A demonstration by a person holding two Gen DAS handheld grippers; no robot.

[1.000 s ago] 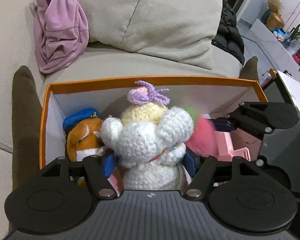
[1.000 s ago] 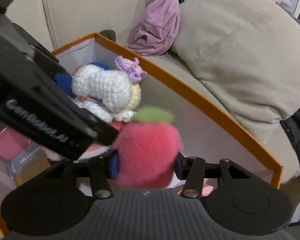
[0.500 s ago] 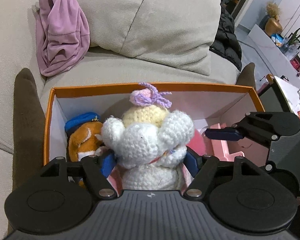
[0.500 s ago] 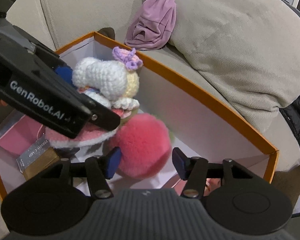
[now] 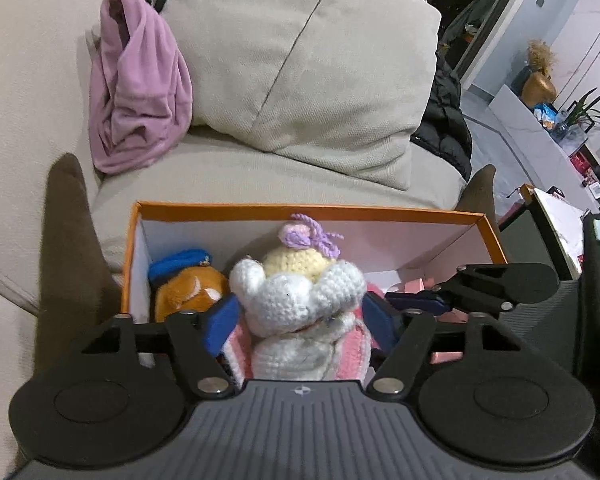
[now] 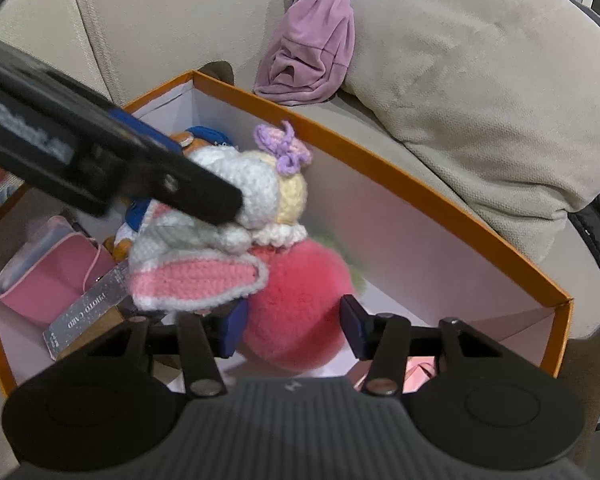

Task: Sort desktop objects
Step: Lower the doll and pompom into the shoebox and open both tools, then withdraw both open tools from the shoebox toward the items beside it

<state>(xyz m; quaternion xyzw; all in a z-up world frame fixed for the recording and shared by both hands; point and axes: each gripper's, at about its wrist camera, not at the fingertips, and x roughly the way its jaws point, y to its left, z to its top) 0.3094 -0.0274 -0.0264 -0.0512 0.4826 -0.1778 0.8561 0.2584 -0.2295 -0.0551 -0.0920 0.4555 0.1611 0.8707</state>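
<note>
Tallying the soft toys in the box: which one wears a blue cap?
The orange plush, at the box's left end. The crocheted doll beside it has a purple bow; the pink plush has neither.

soft, even indoor light is filling both views; fisheye bending is curving the edges, and the left gripper [image 6: 112, 168] is blurring close-up.

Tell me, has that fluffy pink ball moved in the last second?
Yes. The pink ball dropped from between the right gripper pads down into the orange box, beside the crocheted doll.
</note>
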